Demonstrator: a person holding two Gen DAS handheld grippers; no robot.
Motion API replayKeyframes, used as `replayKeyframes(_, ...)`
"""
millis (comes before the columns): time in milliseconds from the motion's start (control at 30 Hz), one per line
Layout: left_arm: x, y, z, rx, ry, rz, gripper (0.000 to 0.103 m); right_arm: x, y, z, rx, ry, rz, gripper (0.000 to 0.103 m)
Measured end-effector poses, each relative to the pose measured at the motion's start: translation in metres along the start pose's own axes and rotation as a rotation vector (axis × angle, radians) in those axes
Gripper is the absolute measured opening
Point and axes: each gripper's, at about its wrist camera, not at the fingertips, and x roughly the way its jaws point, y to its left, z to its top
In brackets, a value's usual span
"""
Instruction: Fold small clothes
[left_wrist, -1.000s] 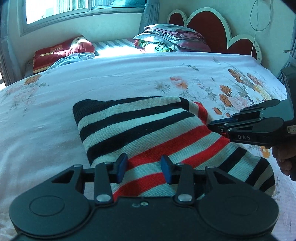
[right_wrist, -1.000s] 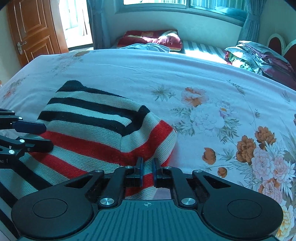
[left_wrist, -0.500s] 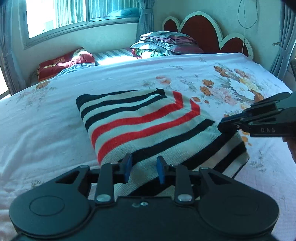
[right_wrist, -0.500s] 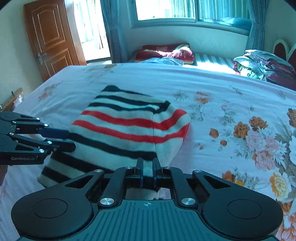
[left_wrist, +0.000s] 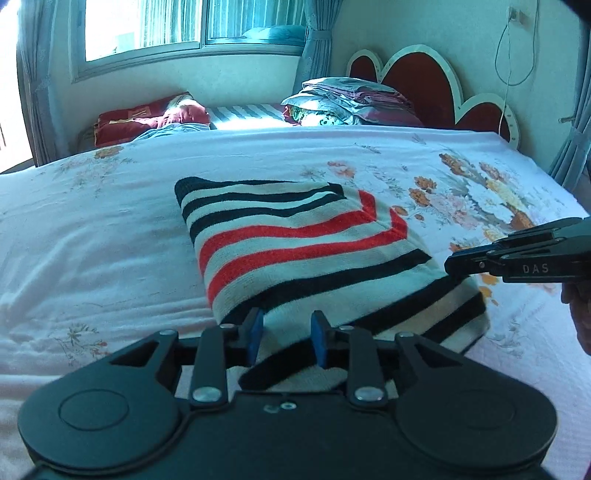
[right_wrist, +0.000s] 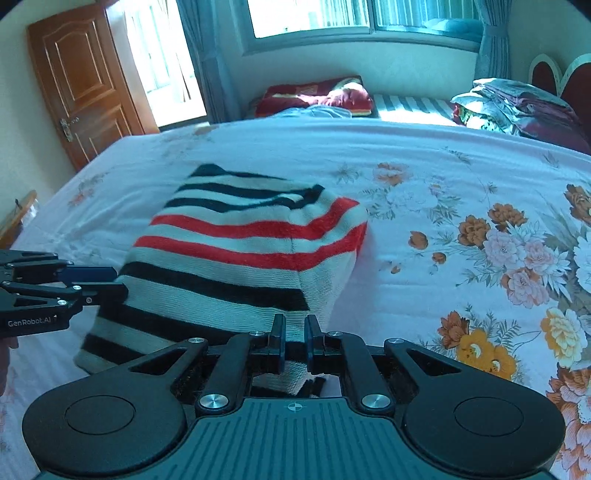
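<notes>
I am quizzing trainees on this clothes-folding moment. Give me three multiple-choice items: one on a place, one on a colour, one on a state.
1. Where does the striped sweater lie?
A. on the floral bedsheet
B. on the floor
C. on a chair

2. Which stripe colours does it show?
A. green, yellow
B. black, white, red
C. blue only

3. How are the right tongs?
A. wide open above the sheet
B. shut on the sweater's near edge
C. holding a pillow

Answers: 1 A, flowered sheet surrounds it; 2 B, those three bands show; 3 B, knit fabric is pinched between the pads.
</notes>
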Motion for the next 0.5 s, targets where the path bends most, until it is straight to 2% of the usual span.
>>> replayKeyframes(133, -0.021, -0.007, -0.021, 0.007, 0.014, 0.034, 0.026, -0.021, 0.005, -0.017, 0.014, 0.009, 0.038, 0.009)
replayKeyframes(267, -0.008, -0.009, -0.038, -0.001, 0.072, 0.072, 0.028, -0.004, 0.003, -0.044, 0.034, 0.087, 0.031, 0.009)
replayKeyframes(500, -0.001, -0.004, -0.051, -0.06, 0.074, 0.103, 0.031, 0.001, 0.0, -0.056, 0.02, 0.078, 0.009, 0.009)
